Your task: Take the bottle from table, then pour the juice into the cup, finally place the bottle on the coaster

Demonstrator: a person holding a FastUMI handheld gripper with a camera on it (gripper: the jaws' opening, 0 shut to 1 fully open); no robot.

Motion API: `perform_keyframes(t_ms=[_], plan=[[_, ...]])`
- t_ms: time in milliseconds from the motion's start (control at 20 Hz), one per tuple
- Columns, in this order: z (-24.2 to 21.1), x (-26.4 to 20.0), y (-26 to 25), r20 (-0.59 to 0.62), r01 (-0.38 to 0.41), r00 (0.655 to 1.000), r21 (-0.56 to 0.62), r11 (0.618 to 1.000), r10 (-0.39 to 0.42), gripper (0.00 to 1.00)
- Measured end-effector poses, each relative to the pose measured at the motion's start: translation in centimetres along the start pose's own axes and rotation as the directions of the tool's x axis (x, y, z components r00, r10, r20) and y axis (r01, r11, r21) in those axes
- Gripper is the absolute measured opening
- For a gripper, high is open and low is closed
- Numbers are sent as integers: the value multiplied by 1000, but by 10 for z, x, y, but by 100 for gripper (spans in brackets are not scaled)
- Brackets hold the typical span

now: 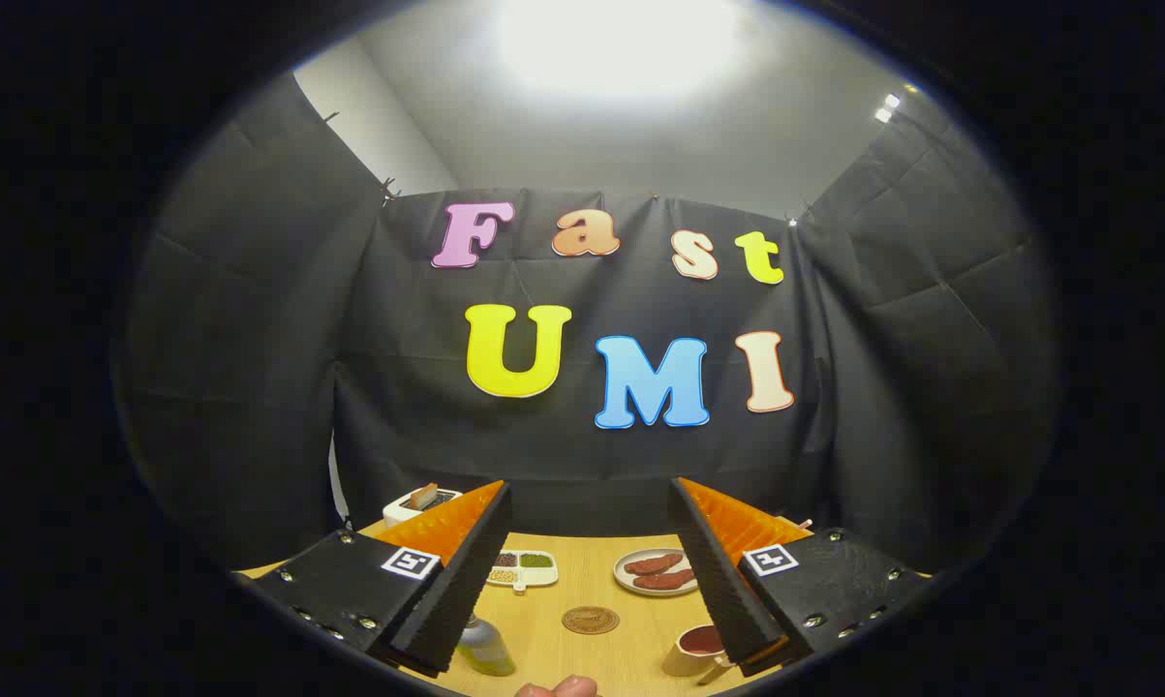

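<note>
My gripper (592, 557) stands open high above the wooden table (630, 639), with nothing between its fingers. A small clear bottle (486, 647) with greenish juice stands on the table just inside the left finger (451, 581), partly hidden by it. A round brown coaster (590, 620) lies on the table between the fingers, beyond the bottle. A pale cup (695, 650) with a dark red inside sits by the right finger (727, 581), which covers its right side.
At the table's back are a white divided dish of grains (524, 569), a white plate with reddish sausages (655, 572) and a white toaster with a slice of toast (415, 502). A person's fingertip (558, 688) shows at the near edge. Black cloth walls enclose the booth.
</note>
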State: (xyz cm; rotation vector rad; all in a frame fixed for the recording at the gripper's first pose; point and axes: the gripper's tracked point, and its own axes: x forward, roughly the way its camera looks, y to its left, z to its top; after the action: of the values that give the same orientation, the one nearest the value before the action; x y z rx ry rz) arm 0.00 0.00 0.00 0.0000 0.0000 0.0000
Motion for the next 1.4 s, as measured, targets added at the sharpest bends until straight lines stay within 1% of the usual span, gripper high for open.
perform_keyframes(t_ms=[400,800,900,1100,1250,1400], plan=[[-1,0,9,-11,-24,1000,-6,1000,24,98],[6,2,0,7,1,1000,29,1000,-1,98],[5,2,1,10,-3,1000,31,1000,2,98],[-12,0,7,-12,-5,1000,9,1000,5,98],[-27,0,17,-6,1,1000,-2,1000,-1,98],[-52,-1,37,-35,-29,999,15,999,30,98]])
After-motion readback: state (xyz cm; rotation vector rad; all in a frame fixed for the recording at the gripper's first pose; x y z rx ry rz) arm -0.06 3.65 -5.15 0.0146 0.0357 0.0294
